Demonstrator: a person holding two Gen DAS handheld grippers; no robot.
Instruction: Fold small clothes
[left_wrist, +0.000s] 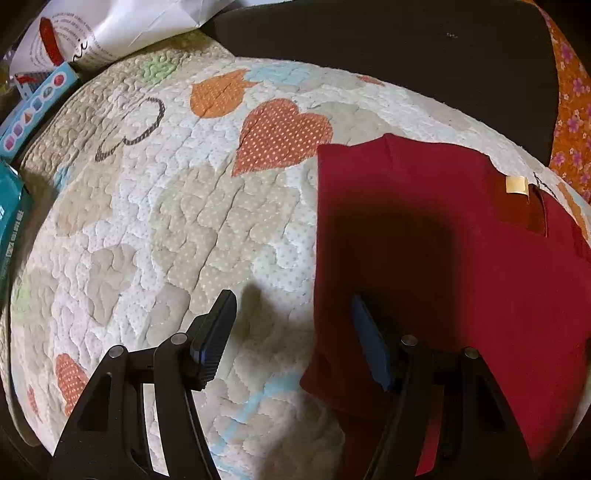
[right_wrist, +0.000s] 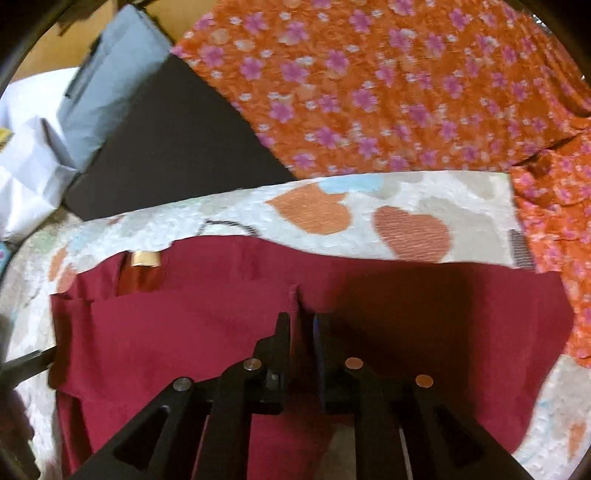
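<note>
Left wrist view: left gripper (left_wrist: 291, 325) held wide apart and gripping nothing, poised over the left edge of a dark red garment (left_wrist: 443, 258) spread flat on a heart-patterned quilt (left_wrist: 166, 221). One finger above bare quilt, the other above red cloth. Pale label (left_wrist: 517, 184) showing at the neckline toward the far edge. Likely hazard: a close from this stance catching quilt along with the hem, or only the top layer, leaving the fold lopsided. Off the quilt's left side, a colourful box (left_wrist: 35, 110) and crumpled white paper (left_wrist: 110, 29); a dark surface (left_wrist: 388, 44) beyond.

Right wrist view: right gripper (right_wrist: 302, 321) nearly shut, a raised ridge of the red cloth (right_wrist: 184, 325) running up into the narrow gap; pinched, by the look of it, though blur prevents certainty. Risk: a thin pinch slipping out mid-lift, or a pull dragging the whole garment across the quilt (right_wrist: 461, 206) instead of folding it. Orange floral fabric (right_wrist: 369, 81) lying against the far and right edges, close enough to be swept or snagged. Grey bag (right_wrist: 110, 74) well apart at upper left.
</note>
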